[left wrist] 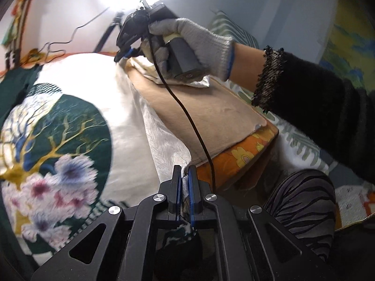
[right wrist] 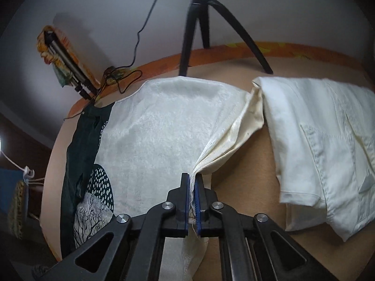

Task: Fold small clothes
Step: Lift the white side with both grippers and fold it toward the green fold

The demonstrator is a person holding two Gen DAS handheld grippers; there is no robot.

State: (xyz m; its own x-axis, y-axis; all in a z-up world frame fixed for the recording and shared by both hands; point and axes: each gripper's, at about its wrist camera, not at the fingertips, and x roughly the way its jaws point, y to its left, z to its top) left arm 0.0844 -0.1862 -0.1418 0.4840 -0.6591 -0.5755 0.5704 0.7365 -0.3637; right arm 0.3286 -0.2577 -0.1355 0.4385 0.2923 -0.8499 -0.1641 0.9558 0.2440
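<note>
The left gripper (left wrist: 185,175) and right gripper (right wrist: 192,182) each clamp an edge of the cream cloth printed with a green tree-and-flower disc (left wrist: 77,107), spread on the tan table (right wrist: 236,182). Only the right wrist view shows the folded white garment (right wrist: 328,145) and black tripod (right wrist: 199,23); only the left shows the grey-gloved hand (left wrist: 194,39). No writing is legible.

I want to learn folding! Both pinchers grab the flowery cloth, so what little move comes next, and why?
Probably carry the pinched edge across toward the dark green side. Both the left hand-held gripper and right hand-held gripper are shut on one edge of the printed cloth, which lies spread flat on the table.
</note>
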